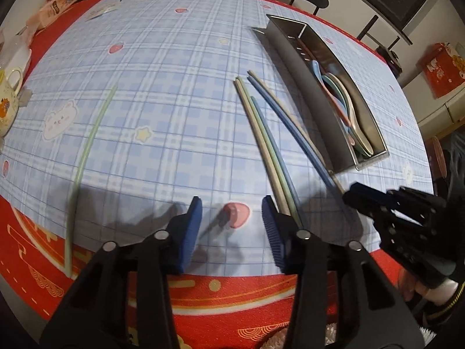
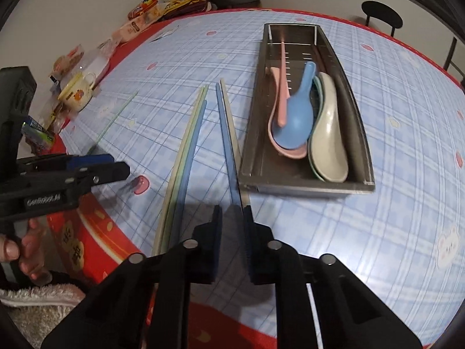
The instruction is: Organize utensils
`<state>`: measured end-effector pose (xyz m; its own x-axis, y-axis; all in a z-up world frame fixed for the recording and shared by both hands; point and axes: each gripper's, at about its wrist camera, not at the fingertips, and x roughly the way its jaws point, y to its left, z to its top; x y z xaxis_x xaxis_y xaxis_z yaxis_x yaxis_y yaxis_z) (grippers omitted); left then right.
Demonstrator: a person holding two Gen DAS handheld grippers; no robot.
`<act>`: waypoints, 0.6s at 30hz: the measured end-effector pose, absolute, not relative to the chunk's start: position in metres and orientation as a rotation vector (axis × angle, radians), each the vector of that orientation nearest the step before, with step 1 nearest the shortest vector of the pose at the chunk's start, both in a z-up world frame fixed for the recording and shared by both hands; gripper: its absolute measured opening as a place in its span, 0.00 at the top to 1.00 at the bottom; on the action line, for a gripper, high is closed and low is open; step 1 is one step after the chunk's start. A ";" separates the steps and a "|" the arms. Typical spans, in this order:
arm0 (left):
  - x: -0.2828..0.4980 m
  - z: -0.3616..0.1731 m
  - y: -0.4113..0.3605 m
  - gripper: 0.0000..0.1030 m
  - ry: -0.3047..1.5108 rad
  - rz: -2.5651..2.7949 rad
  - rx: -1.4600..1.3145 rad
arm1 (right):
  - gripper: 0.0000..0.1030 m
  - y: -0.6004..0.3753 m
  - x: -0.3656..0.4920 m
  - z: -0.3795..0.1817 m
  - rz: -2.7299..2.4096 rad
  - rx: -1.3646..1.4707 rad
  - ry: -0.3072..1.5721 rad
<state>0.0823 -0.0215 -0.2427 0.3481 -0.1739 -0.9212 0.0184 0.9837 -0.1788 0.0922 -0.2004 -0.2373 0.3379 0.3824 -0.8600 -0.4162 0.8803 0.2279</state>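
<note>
Inside steel tray (image 2: 302, 187): spoons (image 2: 296, 128). Left gripper (image 1: 232, 221) parted, empty; right gripper (image 2: 232, 226) clamps blue chopstick (image 2: 225, 133).

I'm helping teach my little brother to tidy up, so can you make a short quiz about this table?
1. True or false: the spoons lie inside the metal tray.
2. Which hand-held gripper is closed on a blue chopstick? A: the left. B: the right.
3. Fill in the colour: the chopstick inside the tray is ____.

Key: 1 true. 2 B, the right hand-held gripper. 3 pink.
</note>
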 end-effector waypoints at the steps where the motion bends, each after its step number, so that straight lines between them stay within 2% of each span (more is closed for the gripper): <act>1: 0.082 -0.243 -0.021 0.59 1.209 -0.126 -0.142 | 0.91 -0.200 0.094 -0.238 0.519 -0.041 1.106; 18: 0.085 -0.251 -0.019 0.60 1.245 -0.146 -0.136 | 0.94 -0.190 0.097 -0.248 0.506 -0.101 1.095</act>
